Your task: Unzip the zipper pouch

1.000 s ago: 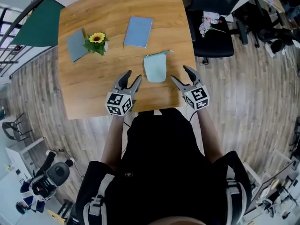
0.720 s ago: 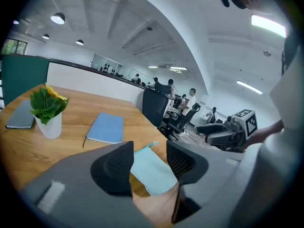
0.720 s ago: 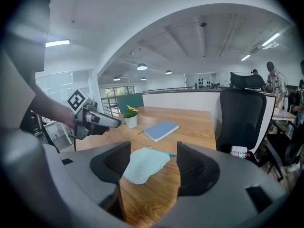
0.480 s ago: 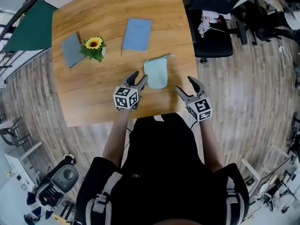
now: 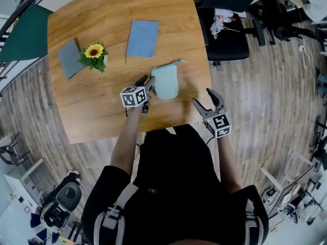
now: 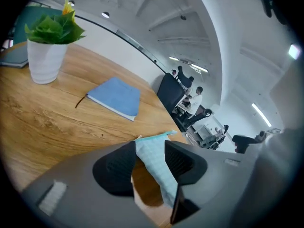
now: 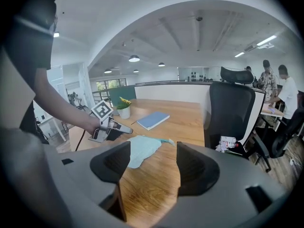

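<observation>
pouch (image 5: 165, 81) 1 | books (image 5: 142, 38) (image 5: 69, 58) 2 | flower pot (image 5: 95, 54) 1 | tongs (image 5: 146, 80) (image 5: 202, 96) 2 | table (image 5: 102, 106) 1

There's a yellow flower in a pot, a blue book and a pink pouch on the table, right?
Not quite. The pouch is pale blue-green, not pink; the head view shows it. The yellow flower in its pot and the blue book are on the table.

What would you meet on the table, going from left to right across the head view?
grey notebook → potted sunflower → blue notebook → zipper pouch
</observation>
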Available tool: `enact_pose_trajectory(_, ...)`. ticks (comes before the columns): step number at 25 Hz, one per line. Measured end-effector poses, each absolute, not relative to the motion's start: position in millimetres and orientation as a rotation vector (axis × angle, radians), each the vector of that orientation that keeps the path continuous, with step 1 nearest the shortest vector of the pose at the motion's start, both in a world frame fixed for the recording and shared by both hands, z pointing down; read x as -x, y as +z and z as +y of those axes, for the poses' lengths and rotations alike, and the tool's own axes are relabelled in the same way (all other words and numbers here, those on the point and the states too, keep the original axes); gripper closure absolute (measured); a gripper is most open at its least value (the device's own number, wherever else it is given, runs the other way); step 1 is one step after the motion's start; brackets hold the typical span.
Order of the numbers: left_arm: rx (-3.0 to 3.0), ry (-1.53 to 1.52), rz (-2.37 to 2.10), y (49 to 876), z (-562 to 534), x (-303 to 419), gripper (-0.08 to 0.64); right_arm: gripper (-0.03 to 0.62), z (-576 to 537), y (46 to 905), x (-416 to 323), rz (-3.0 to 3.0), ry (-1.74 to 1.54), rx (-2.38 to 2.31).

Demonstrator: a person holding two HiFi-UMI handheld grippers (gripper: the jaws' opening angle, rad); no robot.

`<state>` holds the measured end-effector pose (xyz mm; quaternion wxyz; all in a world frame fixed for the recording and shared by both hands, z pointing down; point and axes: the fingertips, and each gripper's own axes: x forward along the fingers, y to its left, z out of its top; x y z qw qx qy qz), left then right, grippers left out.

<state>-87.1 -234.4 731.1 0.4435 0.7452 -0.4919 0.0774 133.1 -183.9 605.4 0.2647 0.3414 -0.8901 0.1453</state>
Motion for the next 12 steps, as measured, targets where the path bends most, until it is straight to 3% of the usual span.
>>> enact_pose_trajectory(12,-1.7,0.18,-1.183,768,-250,84,0.388,0.296,-182,611,-143,-2.37,0.382,-0.941)
